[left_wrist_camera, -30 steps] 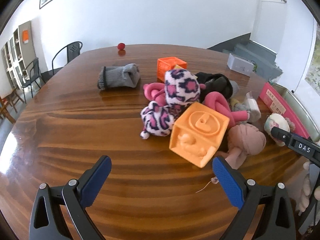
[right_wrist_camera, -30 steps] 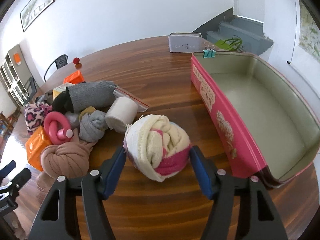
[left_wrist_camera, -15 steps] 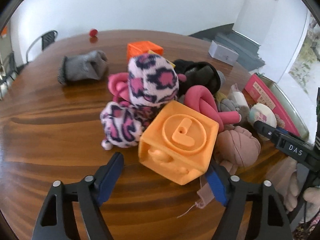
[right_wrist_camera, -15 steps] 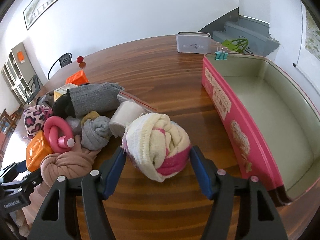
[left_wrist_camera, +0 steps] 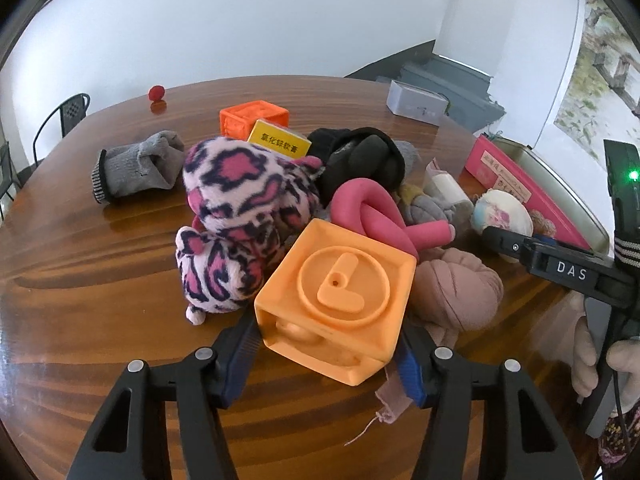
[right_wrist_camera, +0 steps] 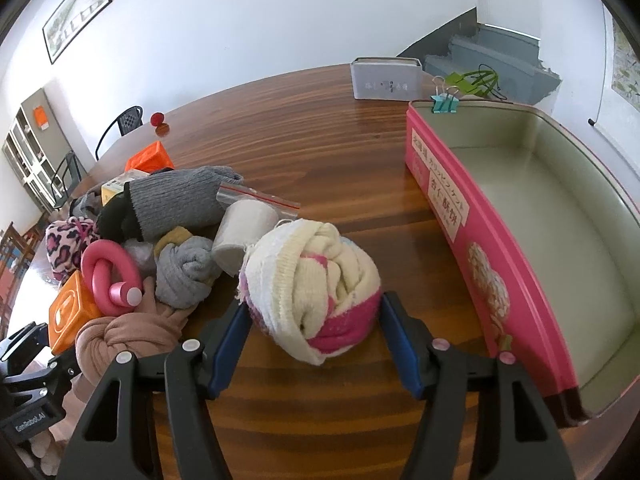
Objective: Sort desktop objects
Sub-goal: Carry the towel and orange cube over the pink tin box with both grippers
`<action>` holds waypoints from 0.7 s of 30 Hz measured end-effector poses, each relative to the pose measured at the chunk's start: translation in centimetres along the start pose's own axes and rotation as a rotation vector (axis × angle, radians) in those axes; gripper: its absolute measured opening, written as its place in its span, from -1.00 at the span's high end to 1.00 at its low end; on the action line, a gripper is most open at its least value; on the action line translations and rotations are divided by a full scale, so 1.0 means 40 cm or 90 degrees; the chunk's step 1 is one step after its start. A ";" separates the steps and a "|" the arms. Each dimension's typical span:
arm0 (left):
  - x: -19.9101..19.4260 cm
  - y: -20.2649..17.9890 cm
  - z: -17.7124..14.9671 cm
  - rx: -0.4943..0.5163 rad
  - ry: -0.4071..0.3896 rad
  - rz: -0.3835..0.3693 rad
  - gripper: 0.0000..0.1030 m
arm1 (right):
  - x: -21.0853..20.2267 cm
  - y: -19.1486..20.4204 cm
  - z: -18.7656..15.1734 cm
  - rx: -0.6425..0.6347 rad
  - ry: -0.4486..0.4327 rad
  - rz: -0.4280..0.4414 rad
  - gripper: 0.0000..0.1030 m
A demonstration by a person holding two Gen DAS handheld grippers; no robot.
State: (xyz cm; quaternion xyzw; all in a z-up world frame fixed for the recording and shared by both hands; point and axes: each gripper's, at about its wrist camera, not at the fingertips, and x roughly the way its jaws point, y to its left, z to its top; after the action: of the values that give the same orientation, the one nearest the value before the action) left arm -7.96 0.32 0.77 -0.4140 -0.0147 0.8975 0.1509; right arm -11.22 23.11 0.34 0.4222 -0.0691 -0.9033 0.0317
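Observation:
My left gripper (left_wrist_camera: 328,350) is shut on the light orange toy cube (left_wrist_camera: 336,300) at the near edge of a pile on the wooden table. My right gripper (right_wrist_camera: 314,334) is shut on a cream and pink rolled sock ball (right_wrist_camera: 316,284), held just left of the open pink tin (right_wrist_camera: 496,248). The pile holds a leopard-print plush (left_wrist_camera: 244,208), a pink knotted foam tube (left_wrist_camera: 376,212), a tan knotted cloth (left_wrist_camera: 452,288), a black sock bundle (left_wrist_camera: 360,160) and a grey rolled sock (right_wrist_camera: 184,268). The cube also shows in the right wrist view (right_wrist_camera: 70,312).
A grey sock (left_wrist_camera: 136,168), a darker orange cube (left_wrist_camera: 252,118), a yellow box (left_wrist_camera: 280,142) and a small red ball (left_wrist_camera: 156,92) lie farther back. A grey box (right_wrist_camera: 386,78) stands behind the tin. A white roll in a zip bag (right_wrist_camera: 244,224) lies by the pile.
My left gripper moved forward to the orange cube and shut on it. My right gripper stayed shut on the sock ball, shifting a little away from the tin.

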 end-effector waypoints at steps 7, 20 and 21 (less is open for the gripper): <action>-0.040 0.004 0.002 -0.005 -0.037 0.028 -0.20 | -0.014 0.000 -0.009 0.010 0.000 0.021 -0.31; -0.074 0.018 0.001 -0.027 -0.074 0.083 -0.20 | -0.056 0.042 -0.028 -0.033 -0.042 0.024 -0.31; -0.077 0.018 0.000 -0.027 -0.076 0.085 -0.20 | -0.059 0.043 -0.028 -0.034 -0.046 0.024 -0.31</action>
State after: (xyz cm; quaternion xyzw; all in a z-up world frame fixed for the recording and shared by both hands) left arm -6.28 -1.22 2.94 -0.3626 -0.0152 0.9283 0.0809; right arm -8.83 21.56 1.70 0.3872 -0.0541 -0.9186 0.0578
